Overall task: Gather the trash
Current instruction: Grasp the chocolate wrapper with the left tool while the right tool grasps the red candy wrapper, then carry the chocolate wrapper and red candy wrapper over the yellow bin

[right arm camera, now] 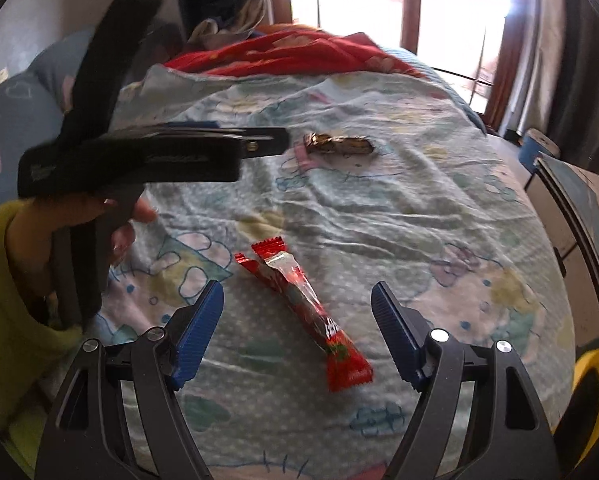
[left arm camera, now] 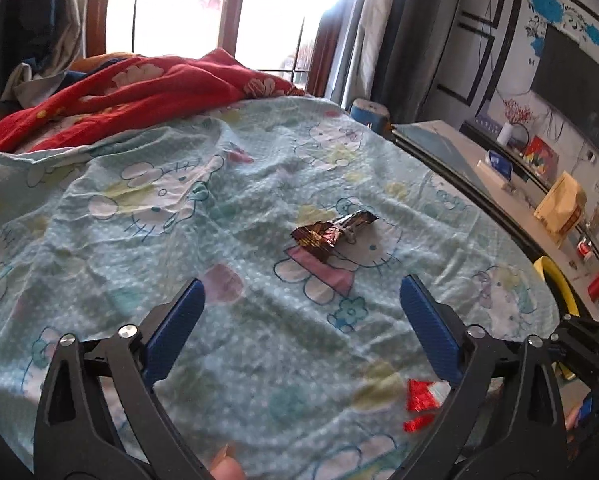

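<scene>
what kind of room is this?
Most likely a bedroom: a bed with a cartoon-print sheet, a rumpled red quilt by a bright window, and a cluttered side desk.

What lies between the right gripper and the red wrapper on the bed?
Nothing but bare patterned bedsheet. In the right wrist view the red wrapper lies just ahead of the open right gripper, untouched.
</scene>
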Action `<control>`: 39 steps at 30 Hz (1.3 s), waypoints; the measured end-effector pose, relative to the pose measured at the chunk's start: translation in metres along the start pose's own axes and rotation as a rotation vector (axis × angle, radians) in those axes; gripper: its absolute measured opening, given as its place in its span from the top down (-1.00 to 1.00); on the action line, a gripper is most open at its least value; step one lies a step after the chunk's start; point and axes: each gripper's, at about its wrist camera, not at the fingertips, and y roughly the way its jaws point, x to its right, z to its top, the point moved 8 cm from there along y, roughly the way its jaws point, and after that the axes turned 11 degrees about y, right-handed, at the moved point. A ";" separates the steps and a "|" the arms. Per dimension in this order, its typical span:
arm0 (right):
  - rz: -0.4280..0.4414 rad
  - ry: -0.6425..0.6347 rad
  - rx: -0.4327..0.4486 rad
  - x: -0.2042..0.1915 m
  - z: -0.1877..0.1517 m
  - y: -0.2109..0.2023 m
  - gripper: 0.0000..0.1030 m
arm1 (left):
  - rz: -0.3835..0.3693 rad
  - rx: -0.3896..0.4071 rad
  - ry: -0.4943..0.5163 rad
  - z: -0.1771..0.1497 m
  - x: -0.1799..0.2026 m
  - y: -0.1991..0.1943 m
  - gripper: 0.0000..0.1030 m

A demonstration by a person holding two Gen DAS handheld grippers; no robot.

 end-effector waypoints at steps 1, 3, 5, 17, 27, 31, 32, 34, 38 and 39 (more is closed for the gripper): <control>0.008 -0.007 -0.009 -0.001 0.000 0.005 -0.43 | 0.000 -0.003 0.002 0.002 -0.001 0.003 -0.69; 0.016 -0.009 -0.022 0.000 0.000 0.013 -0.41 | 0.008 -0.009 0.009 0.008 -0.003 0.009 -0.60; 0.026 -0.006 -0.045 0.001 -0.001 0.021 -0.18 | 0.001 -0.014 0.032 0.014 -0.002 0.017 -0.56; 0.037 0.039 -0.019 0.021 -0.014 0.017 0.71 | -0.045 -0.104 0.168 0.032 0.020 0.062 0.04; 0.048 0.122 0.003 0.028 -0.024 0.002 0.73 | -0.084 -0.130 0.119 0.017 0.022 0.054 0.65; 0.050 0.139 0.009 0.030 -0.025 -0.002 0.74 | -0.103 -0.123 0.101 0.007 0.027 0.041 0.66; 0.052 0.145 0.011 0.030 -0.025 -0.004 0.74 | -0.105 -0.118 0.093 0.005 0.027 0.037 0.66; 0.050 0.151 0.017 0.032 -0.023 -0.005 0.74 | -0.114 -0.112 0.072 0.000 0.028 0.028 0.67; 0.048 0.160 0.026 0.032 -0.025 -0.011 0.75 | -0.118 -0.092 0.056 -0.010 0.032 0.011 0.67; 0.047 0.161 0.030 0.032 -0.026 -0.013 0.75 | -0.117 -0.087 0.055 -0.012 0.033 0.006 0.67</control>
